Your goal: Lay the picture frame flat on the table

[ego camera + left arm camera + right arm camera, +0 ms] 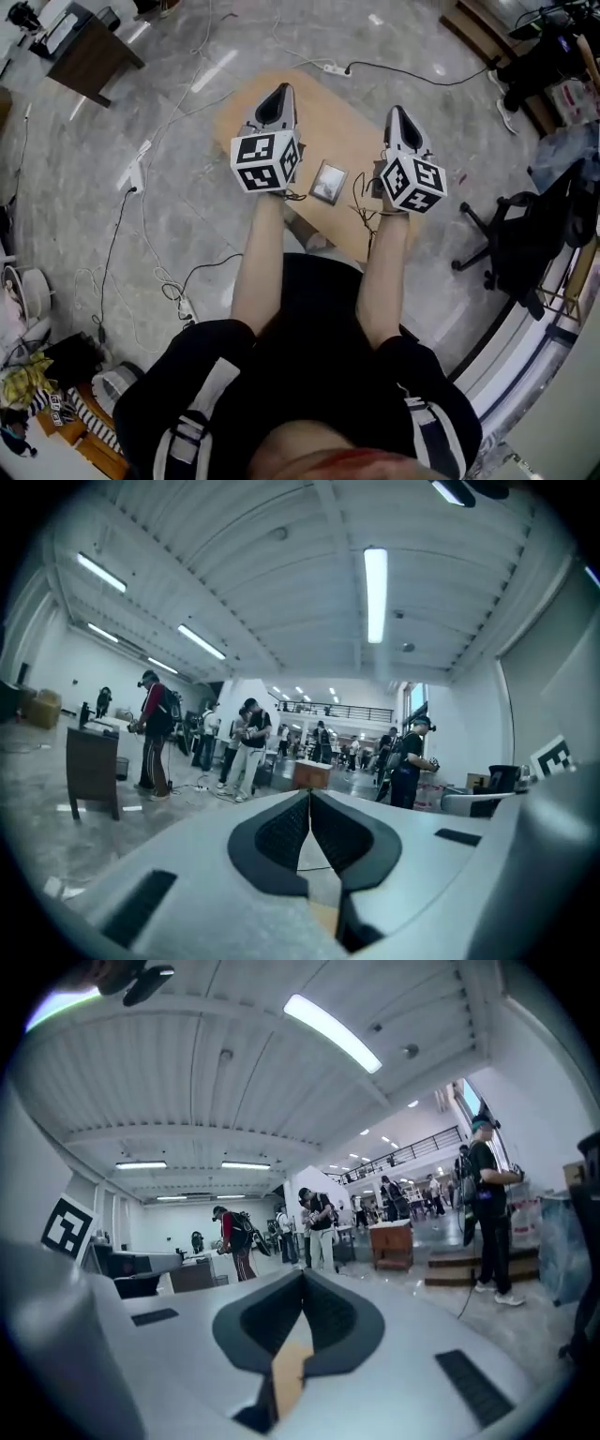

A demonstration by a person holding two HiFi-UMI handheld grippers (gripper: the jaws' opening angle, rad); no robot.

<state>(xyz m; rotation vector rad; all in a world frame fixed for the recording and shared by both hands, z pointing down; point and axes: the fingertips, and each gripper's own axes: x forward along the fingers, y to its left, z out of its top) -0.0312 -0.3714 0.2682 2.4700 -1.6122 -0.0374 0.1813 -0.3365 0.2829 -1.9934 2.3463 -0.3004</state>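
Both claws were pressed together, empty: your left claw (pixel 282 90) and right claw (pixel 397 111) hung above the bench (pixel 323 112). The picture frame (pixel 328 182) lay flat at frame centre, between them. Task looked done; nothing left.
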